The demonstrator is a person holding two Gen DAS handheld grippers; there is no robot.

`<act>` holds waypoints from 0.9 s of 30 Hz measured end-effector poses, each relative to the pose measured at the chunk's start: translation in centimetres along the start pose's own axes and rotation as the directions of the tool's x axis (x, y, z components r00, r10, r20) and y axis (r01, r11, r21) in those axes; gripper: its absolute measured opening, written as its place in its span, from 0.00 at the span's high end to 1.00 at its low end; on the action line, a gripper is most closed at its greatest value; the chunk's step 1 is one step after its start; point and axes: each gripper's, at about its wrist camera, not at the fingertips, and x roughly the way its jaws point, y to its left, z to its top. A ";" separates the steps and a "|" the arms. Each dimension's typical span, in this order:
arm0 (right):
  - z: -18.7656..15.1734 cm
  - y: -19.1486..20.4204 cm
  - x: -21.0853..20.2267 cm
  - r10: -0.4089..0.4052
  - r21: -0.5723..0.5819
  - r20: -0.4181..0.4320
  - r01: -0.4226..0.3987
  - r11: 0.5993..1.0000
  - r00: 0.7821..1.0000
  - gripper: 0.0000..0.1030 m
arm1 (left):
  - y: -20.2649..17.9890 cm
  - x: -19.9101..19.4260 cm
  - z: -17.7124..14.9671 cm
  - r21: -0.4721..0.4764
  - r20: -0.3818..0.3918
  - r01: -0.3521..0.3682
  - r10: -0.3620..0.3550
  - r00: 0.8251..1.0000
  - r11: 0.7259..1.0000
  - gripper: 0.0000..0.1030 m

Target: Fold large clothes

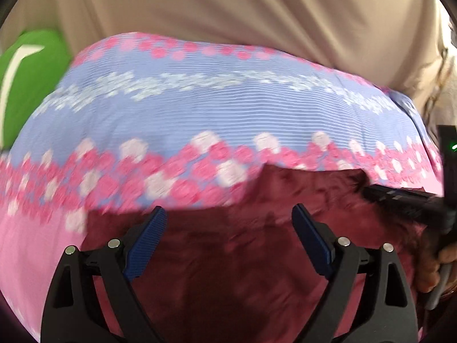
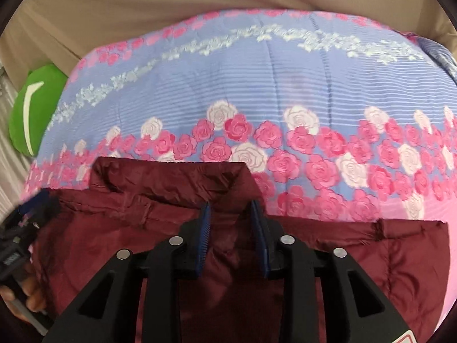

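Mid-fold on the bed's floral quilt (image 2: pixel 285 91): your right gripper (image 2: pixel 232 214) pinches the maroon jacket (image 2: pixel 142 214) near its collar; your left gripper (image 1: pixel 228 223) hovers spread wide, empty, needing an edge to match.

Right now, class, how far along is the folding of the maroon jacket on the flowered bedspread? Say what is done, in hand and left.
Done: the maroon jacket lies spread on the flowered bedspread, collar toward the beige sheet.
In hand: the right claw is nearly shut around a ridge of fabric below the collar; whether it pinches is unclear. The left claw hangs open above the jacket, holding nothing.
Left: no finished fold shows, so the folding remains.
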 end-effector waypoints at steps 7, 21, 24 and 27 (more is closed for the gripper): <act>0.2 0.8 2.1 -0.091 -0.079 0.023 0.092 0.993 0.996 0.94 | -1.4 7.4 0.4 0.007 -0.134 -0.030 0.031 0.991 1.000 0.19; -13.0 0.1 -11.7 0.050 -0.140 0.152 -0.029 0.990 0.987 0.83 | 1.5 -6.5 -7.3 0.022 0.015 -0.021 0.020 1.000 1.000 0.16; -17.2 -2.9 -13.0 0.055 -0.077 0.101 -0.047 0.996 0.993 0.83 | 2.9 -9.5 -12.4 0.035 -0.035 -0.024 0.025 0.999 0.999 0.16; -21.2 -5.9 -14.9 -0.034 0.009 0.094 0.034 0.999 0.995 0.79 | 4.8 -11.6 -16.2 -0.026 -0.085 -0.082 0.079 0.993 0.996 0.16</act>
